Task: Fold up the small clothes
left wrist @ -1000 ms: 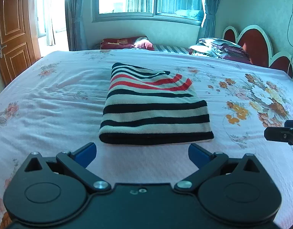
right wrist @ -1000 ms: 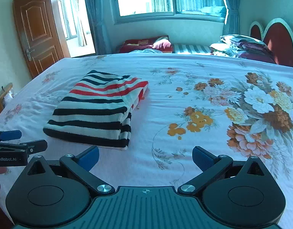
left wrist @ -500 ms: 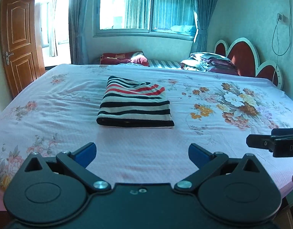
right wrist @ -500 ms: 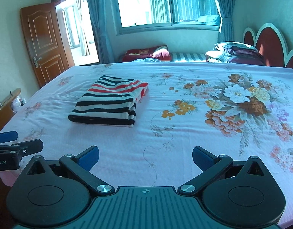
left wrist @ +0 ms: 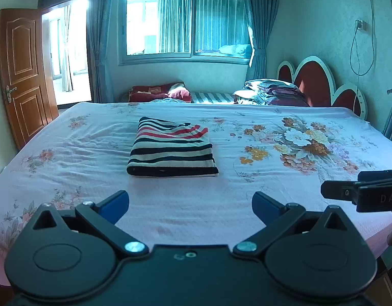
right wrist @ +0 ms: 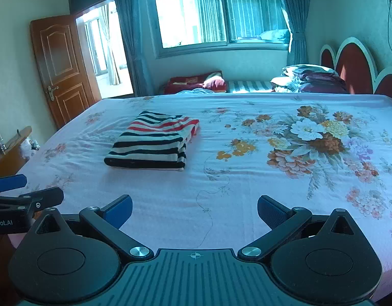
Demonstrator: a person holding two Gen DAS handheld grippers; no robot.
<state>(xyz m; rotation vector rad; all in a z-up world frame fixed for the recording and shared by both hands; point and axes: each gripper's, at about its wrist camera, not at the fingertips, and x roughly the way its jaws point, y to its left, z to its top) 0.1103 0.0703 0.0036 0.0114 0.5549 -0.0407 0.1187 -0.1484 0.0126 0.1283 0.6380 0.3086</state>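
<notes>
Both tools farther from folded garment (left wrist: 171, 151) than before

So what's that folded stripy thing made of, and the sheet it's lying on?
The striped garment looks like a soft knit, maybe cotton or wool: it is thick and matte, with rounded folded edges. The bedsheet looks like thin woven cotton or a blend: matte, printed with flowers, with fine wrinkles. The exact fibre cannot be told from here.

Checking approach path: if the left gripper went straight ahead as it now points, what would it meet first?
Probably the folded striped garment, centred ahead of the open left gripper. Only bare floral bedsheet lies between; if angled downward, the sheet comes first. Depth unclear.
</notes>
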